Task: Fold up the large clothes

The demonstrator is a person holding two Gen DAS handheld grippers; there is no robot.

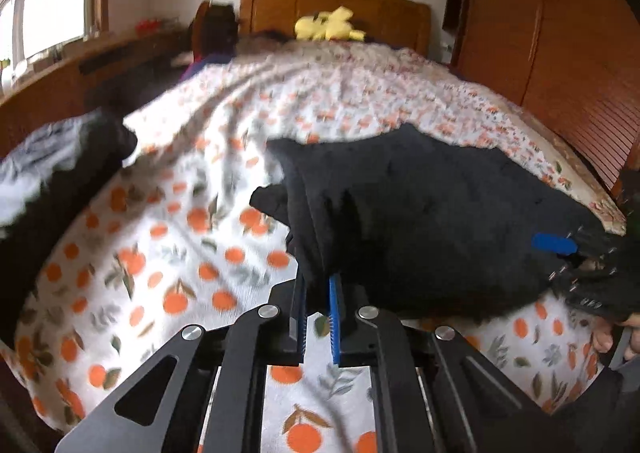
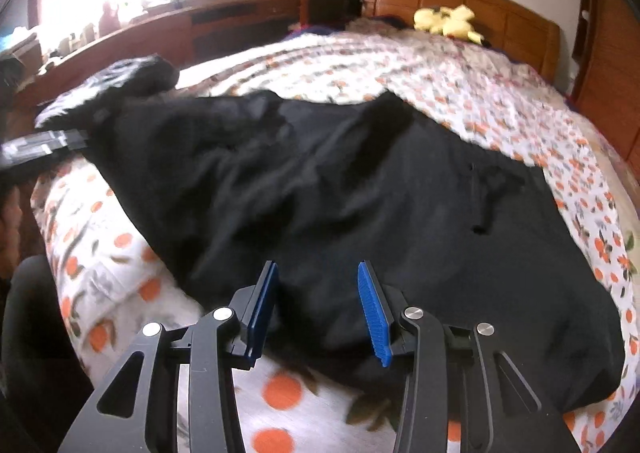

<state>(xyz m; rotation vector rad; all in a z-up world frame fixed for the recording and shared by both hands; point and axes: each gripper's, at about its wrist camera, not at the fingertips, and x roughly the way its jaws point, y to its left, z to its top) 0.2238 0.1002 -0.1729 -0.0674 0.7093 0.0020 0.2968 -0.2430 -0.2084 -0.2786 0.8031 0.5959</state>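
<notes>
Across the bed (image 1: 168,213) lies the black garment (image 2: 340,193), my left tool (image 1: 318,293) pinching a bunched edge, my right tool (image 2: 318,285) gaping above the near hem, so I judge a fold underway; next, grip that hem.

A large black soft-fabric garment (image 2: 360,205) is spread, rumpled and creased, across a bed's orange-fruit-print cover (image 2: 480,93). One bunched edge (image 1: 316,229) is lifted off the cover and gathered into folds, while the broad remainder (image 1: 440,221) is draped loosely, uneven in outline.
</notes>
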